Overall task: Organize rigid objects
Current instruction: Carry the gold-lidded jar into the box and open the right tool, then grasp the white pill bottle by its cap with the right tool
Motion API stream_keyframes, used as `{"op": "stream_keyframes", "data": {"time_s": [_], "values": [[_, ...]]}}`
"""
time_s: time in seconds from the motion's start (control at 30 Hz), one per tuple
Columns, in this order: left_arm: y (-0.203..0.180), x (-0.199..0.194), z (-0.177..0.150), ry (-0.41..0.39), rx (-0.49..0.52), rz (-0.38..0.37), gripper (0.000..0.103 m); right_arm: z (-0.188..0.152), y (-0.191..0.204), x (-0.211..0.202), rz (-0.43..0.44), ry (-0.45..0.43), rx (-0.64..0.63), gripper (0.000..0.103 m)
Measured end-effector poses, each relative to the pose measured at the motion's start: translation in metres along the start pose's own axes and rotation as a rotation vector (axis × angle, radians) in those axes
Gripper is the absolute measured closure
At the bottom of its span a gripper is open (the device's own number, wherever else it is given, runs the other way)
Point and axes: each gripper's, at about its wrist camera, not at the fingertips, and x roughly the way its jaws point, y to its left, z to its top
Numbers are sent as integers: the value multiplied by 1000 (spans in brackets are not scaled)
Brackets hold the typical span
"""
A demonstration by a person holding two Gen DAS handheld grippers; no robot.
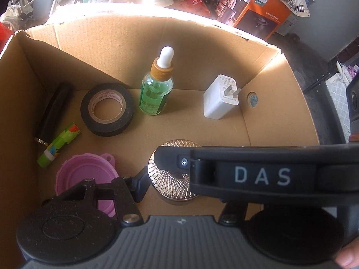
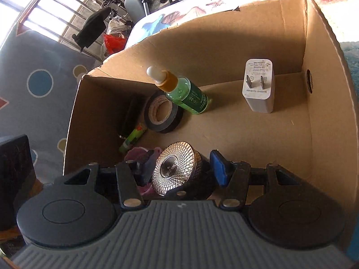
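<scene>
Round jar (image 2: 175, 170), patterned metallic lid, tilted.

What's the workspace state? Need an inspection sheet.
Surface: brown cardboard box, open-topped, holds everything.
Job's things: round metallic patterned jar at the front; black tape roll lying flat; green dropper bottle upright; white plug charger standing on end; pink silicone lid; green patterned tube; long black object by a side wall.
Clutter: nothing seen.
Grippers: right claw straddles the jar, contact unclear; left claw has one finger beside the jar, the other hidden.
Cables: nothing seen.
Surroundings: orange printed carton, blue patterned mat.
</scene>
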Motion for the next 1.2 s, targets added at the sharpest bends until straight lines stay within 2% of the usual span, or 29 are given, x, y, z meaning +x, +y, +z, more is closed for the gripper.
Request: {"op": "stream_keyframes", "data": {"time_s": [0.17,0.37,0.43,0.6,0.73,0.83,0.93,1.03,1.2], "values": [[-7,-14,-4,-46,26,14,37,-3,-8,-4,39,-19,34,50],[-24,-61,-32,-163,113,-3,23,-14,-6,-55,126,-167,55,50],[-31,-81,-46,-222,160,-14,22,-25,-1,-84,166,-235,42,49],[-39,-143,-97,-450,267,-64,14,-61,15,-152,240,-368,-31,49],[-35,-178,-146,-622,325,-39,10,-105,26,-197,283,-456,-102,45],[-29,-188,-181,-710,350,21,6,-134,35,-201,296,-449,-144,43],[-22,-184,-203,-746,358,85,6,-155,45,-179,314,-376,-165,42],[-14,-170,-212,-715,340,124,6,-166,57,-149,303,-304,-175,42],[11,-144,-211,-658,288,163,6,-170,78,-107,288,-234,-175,42]]}}
